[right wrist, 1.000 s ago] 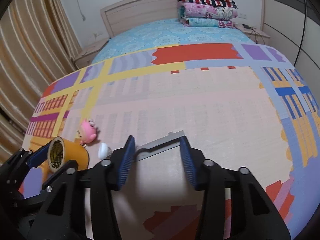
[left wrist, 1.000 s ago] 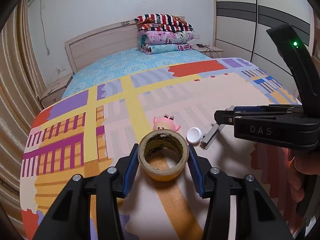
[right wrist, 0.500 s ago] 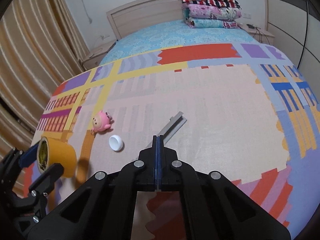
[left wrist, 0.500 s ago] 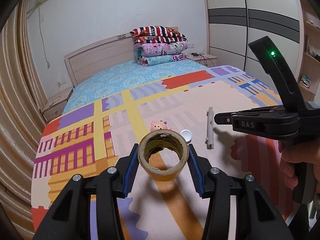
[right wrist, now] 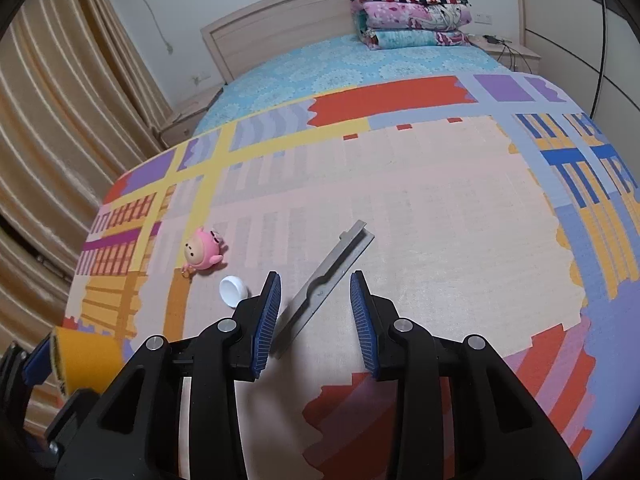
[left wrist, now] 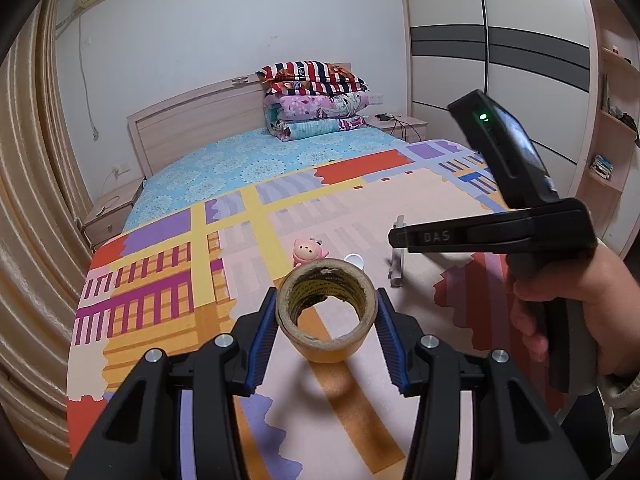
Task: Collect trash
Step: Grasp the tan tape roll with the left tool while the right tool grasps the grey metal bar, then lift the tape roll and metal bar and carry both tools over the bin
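Observation:
My left gripper (left wrist: pixel 326 322) is shut on a tan roll of tape (left wrist: pixel 326 314) and holds it above the patterned mat (left wrist: pixel 160 280). A grey metal strip (right wrist: pixel 326 286) lies on the mat (right wrist: pixel 460 208); my right gripper (right wrist: pixel 316 312) hovers over its near end with its jaws opening, the pads clear of the strip. A white bottle cap (right wrist: pixel 232 290) and a pink pig toy (right wrist: pixel 202 254) lie to the left of the strip. In the left wrist view the right gripper's body (left wrist: pixel 492 236) and a hand (left wrist: pixel 568 308) stand at the right, with the strip (left wrist: pixel 397 256) below them. The tape roll (right wrist: pixel 86 356) shows at the lower left of the right wrist view.
The mat covers the near part of a bed with a blue sheet (left wrist: pixel 256 164). Folded quilts (left wrist: pixel 316 100) are stacked at the wooden headboard (left wrist: pixel 192 128). Curtains (right wrist: pixel 60 120) hang at the left, a wardrobe (left wrist: pixel 500 60) stands at the right, and nightstands flank the bed.
My right gripper closed fully without taking the strip, then opened again over it. The left gripper rose and drew back with the tape roll.

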`<state>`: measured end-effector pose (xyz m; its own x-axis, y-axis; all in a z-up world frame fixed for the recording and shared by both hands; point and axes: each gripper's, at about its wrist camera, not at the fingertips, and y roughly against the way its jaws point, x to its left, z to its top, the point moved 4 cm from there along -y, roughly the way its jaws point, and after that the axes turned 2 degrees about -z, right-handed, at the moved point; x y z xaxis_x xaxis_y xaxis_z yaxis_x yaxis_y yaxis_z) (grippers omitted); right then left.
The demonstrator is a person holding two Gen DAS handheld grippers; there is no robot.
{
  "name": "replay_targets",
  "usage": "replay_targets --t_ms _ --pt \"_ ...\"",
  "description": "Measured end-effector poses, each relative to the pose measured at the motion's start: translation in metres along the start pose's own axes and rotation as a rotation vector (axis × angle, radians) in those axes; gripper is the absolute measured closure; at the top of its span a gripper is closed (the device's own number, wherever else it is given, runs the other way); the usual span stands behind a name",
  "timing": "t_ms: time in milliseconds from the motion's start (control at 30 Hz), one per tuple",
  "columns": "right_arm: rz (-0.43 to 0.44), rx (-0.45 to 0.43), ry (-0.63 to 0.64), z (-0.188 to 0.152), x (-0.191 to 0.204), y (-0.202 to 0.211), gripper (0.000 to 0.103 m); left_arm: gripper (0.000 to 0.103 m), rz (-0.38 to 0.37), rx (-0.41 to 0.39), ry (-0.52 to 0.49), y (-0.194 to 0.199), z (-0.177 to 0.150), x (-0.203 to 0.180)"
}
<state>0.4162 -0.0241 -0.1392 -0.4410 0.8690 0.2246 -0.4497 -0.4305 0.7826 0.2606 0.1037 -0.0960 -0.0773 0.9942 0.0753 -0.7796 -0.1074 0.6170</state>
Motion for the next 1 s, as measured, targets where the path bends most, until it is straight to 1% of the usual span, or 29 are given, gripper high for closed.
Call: replay_targets --t_ms 133,200,267,333,400,500,600,767,867,1000 --pt "-0.069 -0.005 0.034 0.003 0.006 -0.01 0.067 0.057 -0.003 -0.005 0.008 0.002 0.0 -0.001" --pt "-0.136 -0.009 0.072 0.004 0.008 -0.017 0.068 0.057 -0.003 -0.006 0.008 0.003 0.0 -0.002" --pt "-0.178 -0.031 0.1 0.002 0.01 -0.017 0.075 0.057 -0.005 -0.007 0.006 0.004 0.0 -0.002" --pt "-0.198 -0.04 0.111 0.001 0.008 -0.016 0.086 0.057 -0.004 -0.009 0.004 0.005 0.0 -0.003" --pt "-0.191 -0.037 0.108 0.0 0.002 -0.013 0.092 0.057 -0.004 -0.01 0.004 0.008 0.0 -0.004" --pt "-0.173 -0.038 0.112 -0.002 -0.003 -0.007 0.094 0.057 -0.006 -0.018 -0.002 0.013 0.001 -0.007" --pt "-0.152 -0.041 0.115 -0.007 -0.005 0.0 0.094 0.057 -0.001 -0.023 -0.015 0.017 0.001 -0.011" --pt "-0.104 -0.067 0.118 -0.014 -0.008 0.023 0.094 0.057 -0.016 -0.028 -0.018 0.029 -0.001 -0.017" --pt "-0.07 -0.089 0.128 -0.019 -0.009 0.041 0.094 0.057 -0.019 -0.029 -0.019 0.037 -0.005 -0.02" --pt "-0.031 -0.124 0.155 -0.034 -0.01 0.073 0.094 0.057 -0.031 -0.041 -0.02 0.054 -0.01 -0.027"
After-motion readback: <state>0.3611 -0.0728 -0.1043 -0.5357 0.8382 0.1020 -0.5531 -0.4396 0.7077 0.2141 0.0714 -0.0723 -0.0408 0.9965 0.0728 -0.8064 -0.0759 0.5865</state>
